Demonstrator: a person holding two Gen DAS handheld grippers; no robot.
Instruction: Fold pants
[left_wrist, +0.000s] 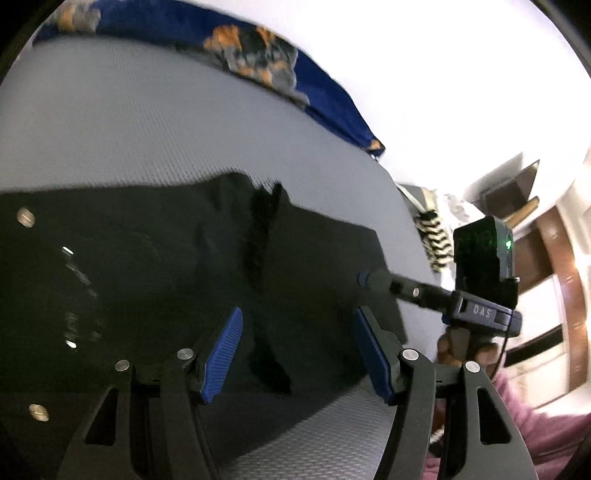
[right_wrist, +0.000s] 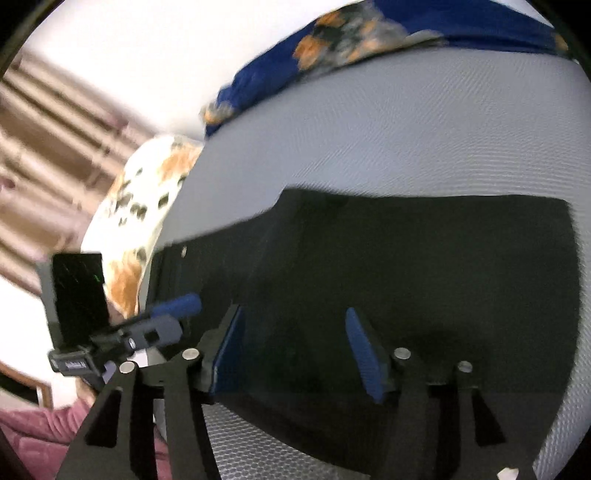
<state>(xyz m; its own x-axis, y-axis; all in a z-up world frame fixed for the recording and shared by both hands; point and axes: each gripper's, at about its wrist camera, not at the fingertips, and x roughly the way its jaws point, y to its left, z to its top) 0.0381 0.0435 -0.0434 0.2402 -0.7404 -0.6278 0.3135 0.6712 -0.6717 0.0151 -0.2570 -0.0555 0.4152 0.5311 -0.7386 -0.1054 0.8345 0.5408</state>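
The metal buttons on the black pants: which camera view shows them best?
The left wrist view. Two round metal buttons sit bright and large on the black pants, at the left edge. The right wrist view shows only one small pale dot at the pants' edge, too small and blurred to identify.
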